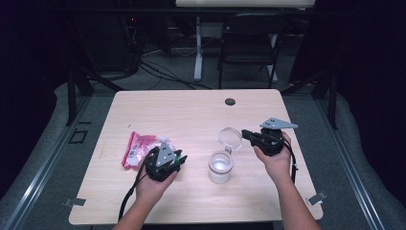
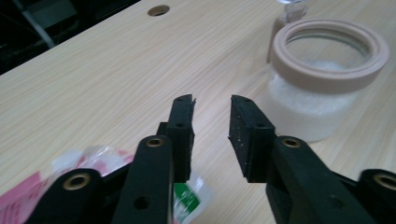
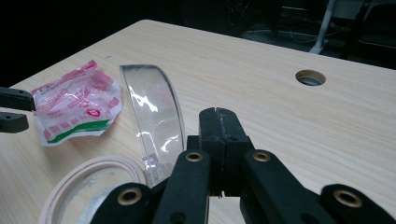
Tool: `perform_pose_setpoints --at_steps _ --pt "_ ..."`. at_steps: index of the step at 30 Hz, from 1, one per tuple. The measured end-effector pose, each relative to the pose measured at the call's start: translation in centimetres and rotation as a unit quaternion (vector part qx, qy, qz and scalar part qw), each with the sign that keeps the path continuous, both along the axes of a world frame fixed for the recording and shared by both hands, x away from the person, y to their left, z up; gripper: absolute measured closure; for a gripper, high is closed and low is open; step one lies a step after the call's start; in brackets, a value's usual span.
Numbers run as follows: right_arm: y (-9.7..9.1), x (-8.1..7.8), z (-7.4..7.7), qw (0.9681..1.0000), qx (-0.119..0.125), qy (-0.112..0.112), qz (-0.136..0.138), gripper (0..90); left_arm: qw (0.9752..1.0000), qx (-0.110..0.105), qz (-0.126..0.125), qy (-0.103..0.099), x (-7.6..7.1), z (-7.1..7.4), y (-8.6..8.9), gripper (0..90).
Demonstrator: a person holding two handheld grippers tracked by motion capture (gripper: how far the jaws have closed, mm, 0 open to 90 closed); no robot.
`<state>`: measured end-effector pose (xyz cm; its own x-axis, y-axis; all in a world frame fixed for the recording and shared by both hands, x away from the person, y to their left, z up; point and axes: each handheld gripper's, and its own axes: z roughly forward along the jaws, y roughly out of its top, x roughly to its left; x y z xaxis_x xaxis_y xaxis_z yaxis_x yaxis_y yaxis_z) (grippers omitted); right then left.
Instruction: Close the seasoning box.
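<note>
A clear glass jar [image 1: 220,166] with a pale pink rim [image 2: 327,79] stands on the wooden table [image 1: 191,110], some white stuff inside. Its hinged clear lid [image 1: 230,136] is swung up and open. My left gripper [image 1: 182,158] is held left of the jar; in the left gripper view its jaws [image 2: 212,105] stand apart with nothing between them, pointing toward the jar. A crumpled pink and white packet [image 1: 136,147] lies beneath and behind it. My right gripper [image 1: 244,133] is right of the lid, and its jaws [image 3: 218,112] are pressed together next to the lid [image 3: 154,107].
A round cable hole [image 1: 230,101] sits near the table's far edge. A dark chair [image 1: 249,43] and a white desk leg stand beyond the table. In the right gripper view the packet [image 3: 74,105] lies left of the lid, with the other gripper's jaw tips [image 3: 11,109] at the frame's left edge.
</note>
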<state>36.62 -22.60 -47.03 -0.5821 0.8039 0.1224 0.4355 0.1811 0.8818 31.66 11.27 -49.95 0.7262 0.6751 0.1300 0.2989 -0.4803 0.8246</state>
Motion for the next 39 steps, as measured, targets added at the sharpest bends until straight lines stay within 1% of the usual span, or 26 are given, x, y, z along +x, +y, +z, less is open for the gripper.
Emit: perform_pose_setpoints --at_steps 3,6,11,12,13,20,25,35,39 --pt "0.1 0.1 -0.1 1.0 -0.004 0.003 0.001 90.0 0.9999 -0.005 -0.015 0.007 0.3 0.4 -1.4 77.4" --pt "0.1 0.1 -0.2 1.0 -0.004 0.004 0.002 90.0 0.9994 -0.008 -0.033 0.008 0.6 1.1 -2.6 81.1" --pt "0.2 0.1 -0.2 1.0 -0.001 0.002 0.003 90.0 0.9986 -0.014 -0.05 0.007 1.1 2.5 -4.5 85.1" --pt "0.2 0.1 -0.2 1.0 -0.001 0.003 0.004 90.0 0.9986 -0.012 -0.051 0.005 1.2 2.7 -4.8 85.6" --pt "0.2 0.1 -0.2 1.0 -0.003 0.003 0.005 90.0 0.9984 -0.015 -0.054 0.007 1.4 2.8 -5.1 86.1" --pt "0.2 0.0 -0.1 1.0 0.001 0.001 0.007 90.0 0.9972 -0.03 -0.063 0.028 2.8 3.5 -6.8 88.6" --pt "0.2 0.0 0.0 1.0 0.0 0.0 0.009 90.0 0.9968 -0.036 -0.063 0.034 3.2 3.7 -7.3 89.6" --pt "0.4 -0.2 0.2 0.9999 0.007 -0.004 0.015 89.9 0.9968 -0.025 -0.069 0.033 3.4 4.0 -8.4 89.8" --pt "0.5 -0.3 0.4 0.9998 0.006 -0.006 0.018 90.0 0.9967 -0.028 -0.069 0.032 3.5 4.2 -8.6 89.9"
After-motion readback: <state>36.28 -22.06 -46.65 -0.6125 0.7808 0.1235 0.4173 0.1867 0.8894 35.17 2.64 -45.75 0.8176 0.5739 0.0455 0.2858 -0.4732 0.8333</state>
